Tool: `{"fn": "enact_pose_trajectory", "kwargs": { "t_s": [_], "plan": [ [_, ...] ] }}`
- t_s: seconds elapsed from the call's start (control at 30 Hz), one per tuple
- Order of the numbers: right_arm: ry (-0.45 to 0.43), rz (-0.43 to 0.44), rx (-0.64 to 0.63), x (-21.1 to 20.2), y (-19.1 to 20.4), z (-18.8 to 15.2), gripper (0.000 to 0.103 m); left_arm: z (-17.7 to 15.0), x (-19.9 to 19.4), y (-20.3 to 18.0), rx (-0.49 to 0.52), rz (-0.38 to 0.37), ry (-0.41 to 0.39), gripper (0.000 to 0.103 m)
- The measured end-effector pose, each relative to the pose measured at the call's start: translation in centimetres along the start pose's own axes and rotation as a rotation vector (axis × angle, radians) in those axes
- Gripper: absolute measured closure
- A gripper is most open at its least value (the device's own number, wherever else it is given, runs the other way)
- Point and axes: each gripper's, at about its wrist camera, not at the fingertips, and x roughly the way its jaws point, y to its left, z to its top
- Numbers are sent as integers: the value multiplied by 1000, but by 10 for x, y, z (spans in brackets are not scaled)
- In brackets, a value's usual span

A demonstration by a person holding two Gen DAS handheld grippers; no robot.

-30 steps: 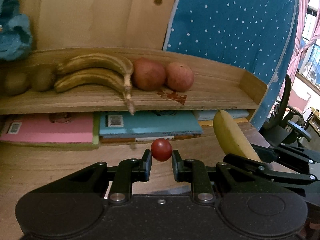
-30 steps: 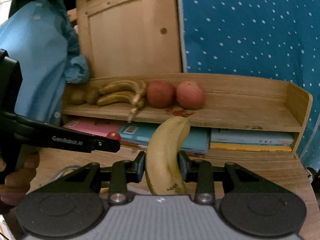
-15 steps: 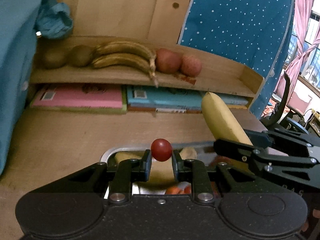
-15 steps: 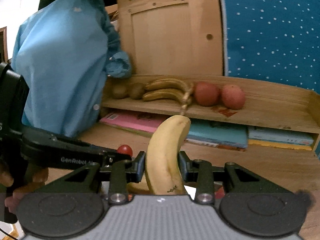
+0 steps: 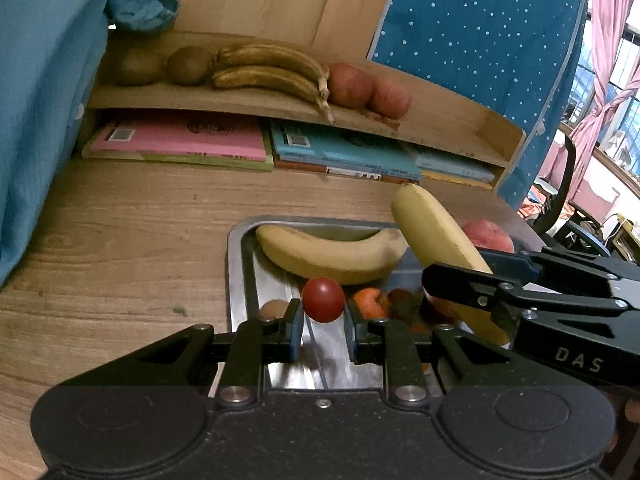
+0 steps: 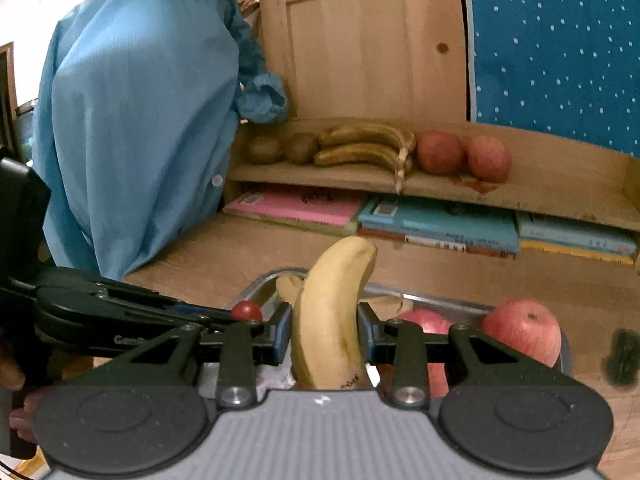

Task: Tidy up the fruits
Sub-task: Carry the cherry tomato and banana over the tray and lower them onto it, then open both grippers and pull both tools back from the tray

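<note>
My left gripper (image 5: 323, 316) is shut on a small red tomato (image 5: 323, 299), held above the near end of a metal tray (image 5: 236, 248). My right gripper (image 6: 324, 330) is shut on a yellow banana (image 6: 332, 320) that points up and forward; the same banana (image 5: 432, 236) shows at the right of the left wrist view. In the tray lie another yellow banana (image 5: 328, 254), an orange fruit (image 5: 370, 302) and red apples (image 6: 524, 330). On the wooden shelf (image 5: 440, 120) behind sit two kiwis (image 5: 188, 65), brown bananas (image 5: 272, 70) and two red apples (image 5: 368, 88).
Books (image 5: 180, 142) lie flat under the shelf. A blue garment (image 6: 132, 120) hangs at the left of the wooden table (image 5: 120, 232). A blue dotted cloth (image 5: 480, 40) stands behind the shelf at the right. A chair (image 5: 560, 200) and a window are at far right.
Both grippers have drawn back from the shelf with their fruit still held. The metal tray with its fruit has come into view beneath them.
</note>
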Motion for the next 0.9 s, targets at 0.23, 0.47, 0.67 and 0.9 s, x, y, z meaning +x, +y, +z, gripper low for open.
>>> {"fn": "enact_pose_trajectory", "kwargs": {
  "t_s": [0.23,0.47,0.67,0.9],
  "plan": [
    [33,-18,6,11,-1,-7,65,-6,1,-2,23,-14,-11,80],
    [60,-18,2,19,-3,-13,64,-9,9,-5,35,-17,21,79],
    [50,-25,-23,18,-2,-15,63,-11,11,-5,24,-15,26,79],
    [36,-22,-28,11,0,-18,50,-14,8,-7,25,-9,22,69]
  ]
}}
